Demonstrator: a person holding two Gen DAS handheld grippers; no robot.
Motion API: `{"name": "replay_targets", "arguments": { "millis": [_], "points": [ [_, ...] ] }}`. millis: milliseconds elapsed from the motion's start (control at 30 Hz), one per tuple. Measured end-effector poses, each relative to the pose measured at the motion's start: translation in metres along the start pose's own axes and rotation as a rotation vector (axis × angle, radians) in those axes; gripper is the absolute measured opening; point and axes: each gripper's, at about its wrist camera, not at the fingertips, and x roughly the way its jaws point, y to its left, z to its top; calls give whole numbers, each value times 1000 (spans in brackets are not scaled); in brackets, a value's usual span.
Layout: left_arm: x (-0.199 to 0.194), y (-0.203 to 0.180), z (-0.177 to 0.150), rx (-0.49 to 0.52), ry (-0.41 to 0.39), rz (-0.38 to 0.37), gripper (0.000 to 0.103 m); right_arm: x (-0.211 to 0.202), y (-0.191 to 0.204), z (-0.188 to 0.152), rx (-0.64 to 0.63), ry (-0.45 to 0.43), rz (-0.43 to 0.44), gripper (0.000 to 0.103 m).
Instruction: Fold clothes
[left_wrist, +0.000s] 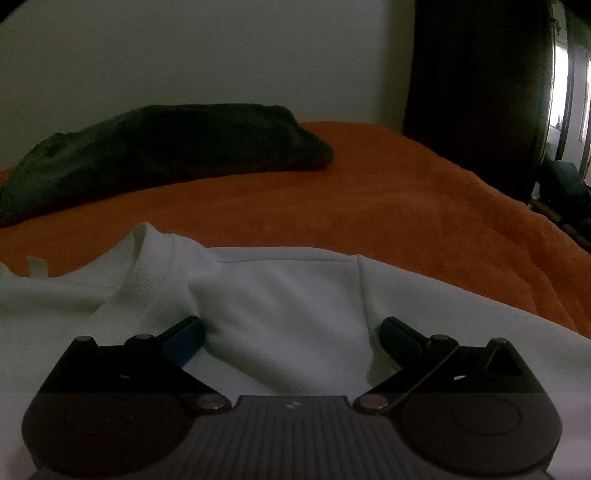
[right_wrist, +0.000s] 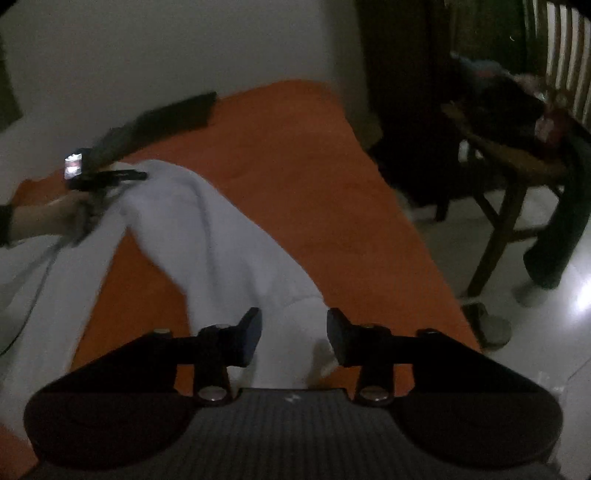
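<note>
Orange bed cover (left_wrist: 388, 206) as landmark: dark folded garment (left_wrist: 166, 147) already set at its far edge, white shirt (left_wrist: 280, 302) spread rumpled on its near half, not yet folded. Left hand-held gripper (left_wrist: 291, 332) over shirt near collar, jaws wide apart, nothing clamped. Right hand-held gripper (right_wrist: 293, 332) at cover's side edge, jaws parted, straddling a shirt end unpinched.

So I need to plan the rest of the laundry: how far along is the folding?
Done: one dark garment lies folded at the far side of the orange bed cover. In hand: the white shirt is spread but rumpled; both the left hand-held gripper and right hand-held gripper are open over it, neither pinching cloth. Left: all the shirt's folds, then stacking it.
</note>
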Motion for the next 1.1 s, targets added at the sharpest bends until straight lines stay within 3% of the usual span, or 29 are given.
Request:
{"name": "replay_targets", "arguments": {
  "millis": [100, 233, 267, 300, 333, 400, 600, 767, 867, 900, 933, 967, 1100],
  "points": [
    [0, 0, -4, -5, -17, -2, 103, 28, 8, 0, -64, 13, -37, 43],
    [0, 0, -8, -4, -39, -3, 103, 71, 0, 3, -47, 26, 9, 47],
    [0, 0, -8, -4, -40, -3, 103, 86, -1, 1, -30, 55, 15, 42],
    [0, 0, -8, -5, -41, -4, 103, 95, -1, 1, -21, 74, 17, 11],
    [0, 0, -8, -4, -41, -3, 103, 94, 2, 1, -31, 78, 17, 4],
    [1, 0, -8, -5, -43, -6, 103, 82, 6, 4, -78, 39, 18, 3],
    [0, 5, -11, -26, -67, -29, 103, 39, -8, 47, -119, -224, -160, 2],
    [0, 5, -9, -22, -66, -27, 103, 76, -49, 86, -70, -195, -294, 0],
    [0, 9, -7, -35, -62, -38, 103, 87, -76, 75, 96, -79, -221, 10],
    [-1, 9, -7, -35, -64, -38, 103, 83, -81, 64, 163, -68, -175, 23],
    [-1, 9, -8, -34, -65, -39, 103, 78, -85, 51, 237, -65, -126, 43],
    [-1, 9, -8, -35, -66, -41, 103, 74, -89, 39, 302, -65, -94, 49],
    [0, 8, -9, -30, -65, -35, 103, 73, -108, 4, 568, -99, -22, 50]
  ]
}}
